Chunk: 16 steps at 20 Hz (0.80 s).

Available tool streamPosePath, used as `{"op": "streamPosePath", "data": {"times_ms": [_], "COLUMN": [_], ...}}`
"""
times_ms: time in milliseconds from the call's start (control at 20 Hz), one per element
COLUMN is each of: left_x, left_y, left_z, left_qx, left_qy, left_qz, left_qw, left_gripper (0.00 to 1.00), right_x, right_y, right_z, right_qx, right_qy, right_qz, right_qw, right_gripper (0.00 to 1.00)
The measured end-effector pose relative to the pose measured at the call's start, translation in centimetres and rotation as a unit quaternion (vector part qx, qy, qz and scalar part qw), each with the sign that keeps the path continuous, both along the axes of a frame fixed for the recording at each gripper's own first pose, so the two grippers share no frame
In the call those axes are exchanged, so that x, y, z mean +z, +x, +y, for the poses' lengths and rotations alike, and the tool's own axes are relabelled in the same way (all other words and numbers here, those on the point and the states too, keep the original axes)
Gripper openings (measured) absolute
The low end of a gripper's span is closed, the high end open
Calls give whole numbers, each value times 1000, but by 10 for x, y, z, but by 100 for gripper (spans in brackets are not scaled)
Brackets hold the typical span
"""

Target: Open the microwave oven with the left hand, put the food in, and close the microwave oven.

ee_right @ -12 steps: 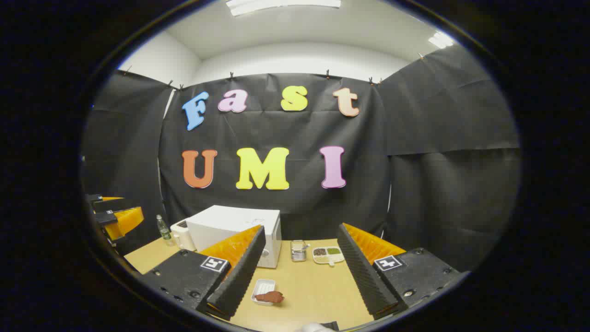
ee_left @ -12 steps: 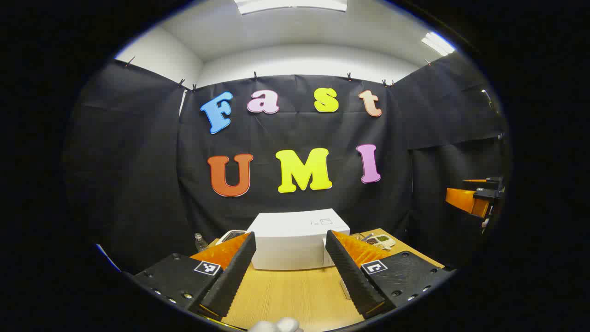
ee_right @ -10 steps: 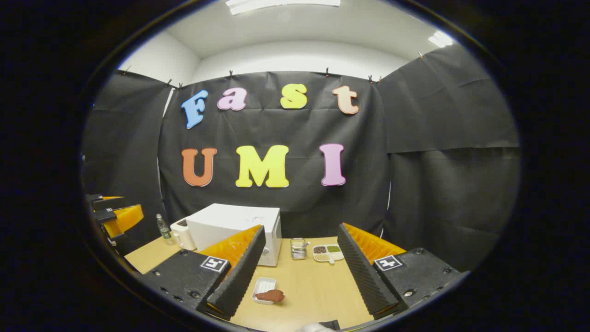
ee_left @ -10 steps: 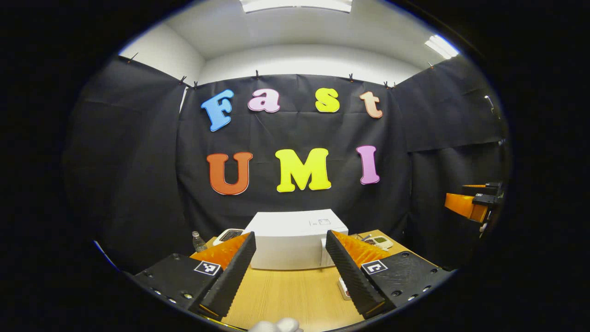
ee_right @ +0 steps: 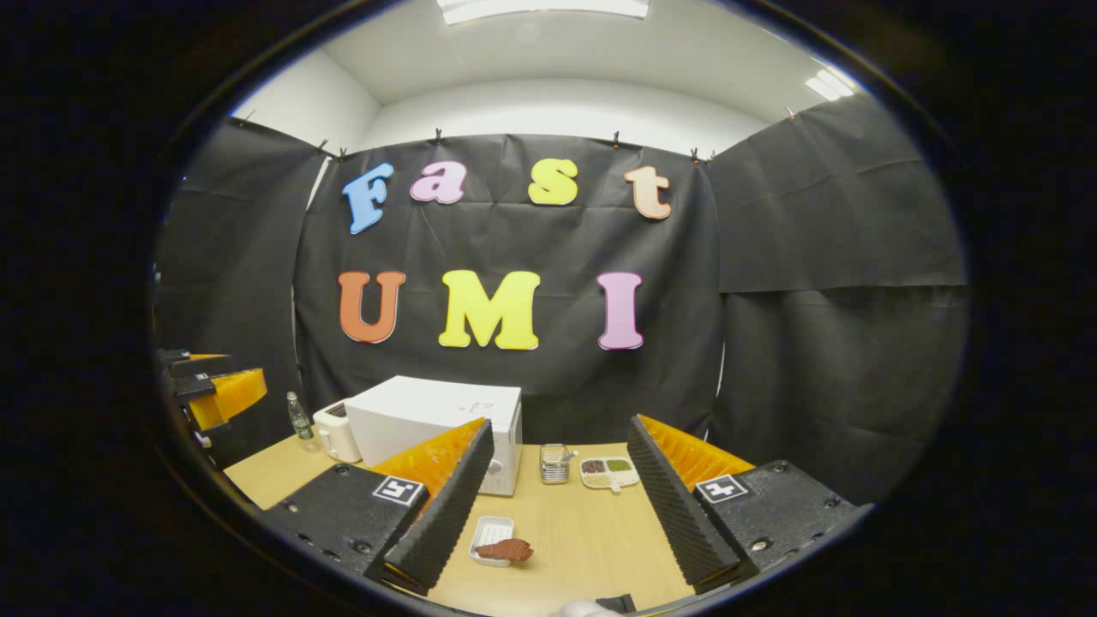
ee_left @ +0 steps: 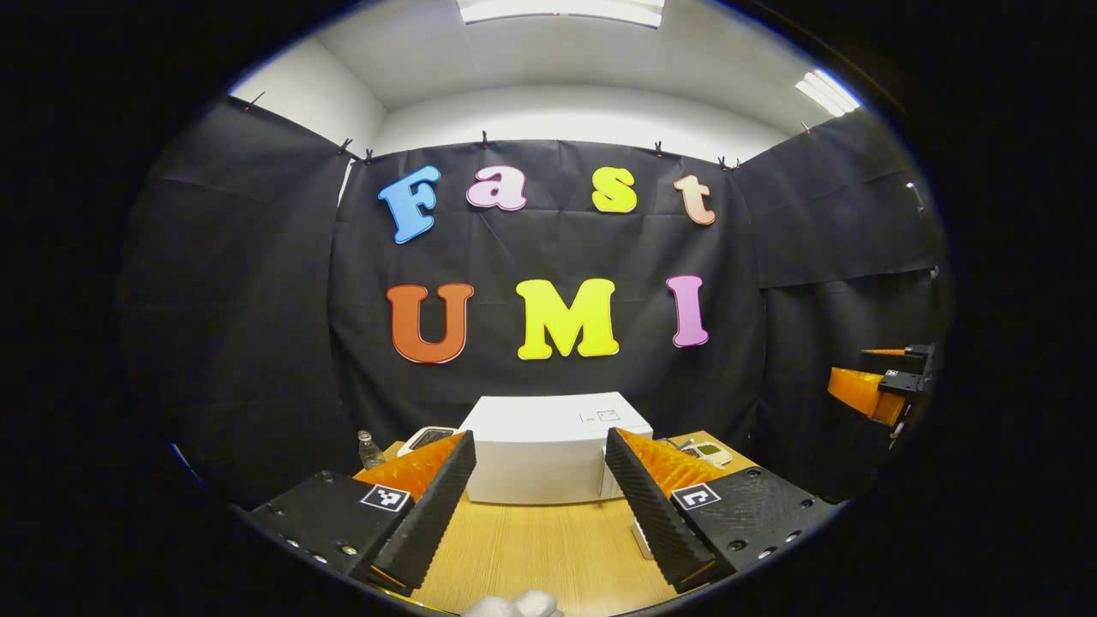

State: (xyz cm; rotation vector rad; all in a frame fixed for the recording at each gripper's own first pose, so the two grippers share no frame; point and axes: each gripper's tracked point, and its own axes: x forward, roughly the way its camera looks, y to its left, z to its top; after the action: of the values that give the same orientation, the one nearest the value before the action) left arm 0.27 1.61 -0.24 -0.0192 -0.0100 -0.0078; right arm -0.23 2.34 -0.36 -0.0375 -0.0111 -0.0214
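- One microwave oven [ee_left: 548, 446] – a white, boxy shell with its door closed – stands at the far side of your wooden table [ee_left: 531, 548], straight ahead of your left gripper [ee_left: 540, 497].
- One piece of brown food [ee_right: 506, 549], lumpy and irregular, lies on one small white rectangular tray [ee_right: 490, 536], on the table in front of the microwave's right end.
- One clear bottle [ee_right: 299, 420] and one white rounded appliance [ee_right: 336, 431] stand left of the microwave; one metal rack [ee_right: 555, 464] and one divided white dish [ee_right: 608, 471] sit to its right.
- Your left gripper is held level above the table, aimed at the microwave's front; its ribbed black fingers with orange backs are spread wide, holding nothing.
- Your right gripper [ee_right: 557, 506] hovers over the table, well apart from the other – fingers likewise parted and empty, the tray just beside its left finger.
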Motion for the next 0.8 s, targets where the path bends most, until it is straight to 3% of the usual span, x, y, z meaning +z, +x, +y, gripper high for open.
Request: {"op": "streamPosePath", "data": {"times_ms": [100, 150, 300, 800], "left_x": [-3, -8, -17, -106], "left_y": [4, 8, 23, 146], "left_z": [2, 0, -11, -110], "left_qx": [3, 4, 2, -30], "left_qy": [3, 5, 13, 6], "left_qz": [-1, 1, -3, -5], "left_qw": [1000, 1000, 1000, 1000], "left_gripper": [87, 95, 94, 95], "right_x": [0, 0, 0, 11], "right_y": [2, 5, 16, 85], "right_z": [0, 0, -7, -55], "right_qx": [1, 1, 4, 44], "right_qy": [2, 3, 4, 6], "right_qz": [1, 3, 10, 33], "right_qw": [1000, 1000, 1000, 998], "right_gripper": [92, 92, 92, 92]}}
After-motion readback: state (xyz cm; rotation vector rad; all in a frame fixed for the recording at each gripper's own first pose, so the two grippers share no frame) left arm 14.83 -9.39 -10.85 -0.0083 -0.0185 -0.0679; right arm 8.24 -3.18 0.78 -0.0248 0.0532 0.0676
